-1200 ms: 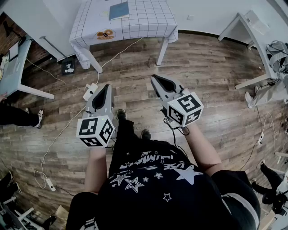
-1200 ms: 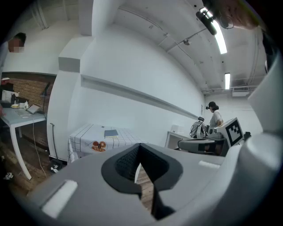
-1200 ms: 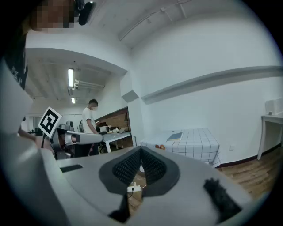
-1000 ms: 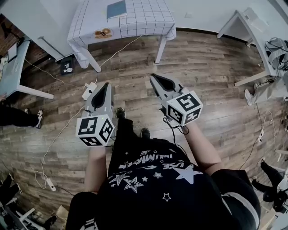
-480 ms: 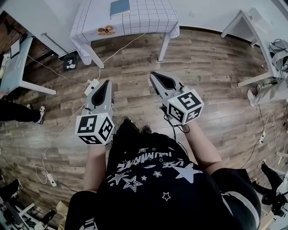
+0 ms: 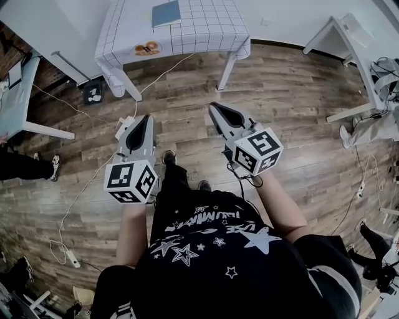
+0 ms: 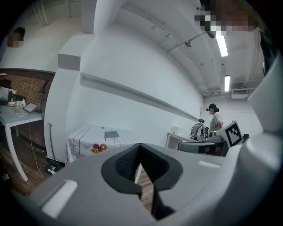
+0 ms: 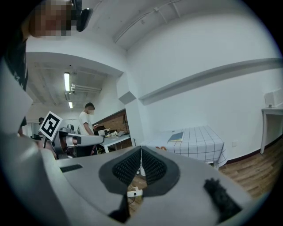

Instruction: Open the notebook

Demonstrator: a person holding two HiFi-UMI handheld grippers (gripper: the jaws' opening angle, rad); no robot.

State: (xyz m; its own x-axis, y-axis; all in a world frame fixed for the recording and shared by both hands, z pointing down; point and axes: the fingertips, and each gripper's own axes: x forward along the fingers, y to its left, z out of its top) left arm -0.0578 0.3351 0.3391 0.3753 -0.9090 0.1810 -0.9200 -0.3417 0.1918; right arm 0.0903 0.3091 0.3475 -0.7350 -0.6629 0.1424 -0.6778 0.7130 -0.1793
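Note:
The blue notebook [image 6: 166, 12] lies shut on a table with a white checked cloth [image 6: 206, 28] at the far end of the room. It also shows in the left gripper view, notebook [image 7: 112, 135], and in the right gripper view, notebook [image 8: 176, 137]. My left gripper [image 6: 147, 118] and right gripper [image 6: 212, 107] are held out over the wooden floor, well short of the table, both pointing towards it. Both are shut with nothing between the jaws, as seen on the left gripper [image 7: 139, 149] and right gripper [image 8: 141, 152].
An orange-patterned item [image 6: 147, 47] sits at the table's near left corner. A white power strip [image 6: 124, 126] and cables lie on the floor ahead. White tables stand at left [image 6: 22, 93] and right [image 6: 346, 37]. A person [image 8: 87, 121] stands by the left-hand desks.
The person's feet have shifted in a step on the wooden floor and the view has swayed slightly. Both grippers stay shut and held out in front.

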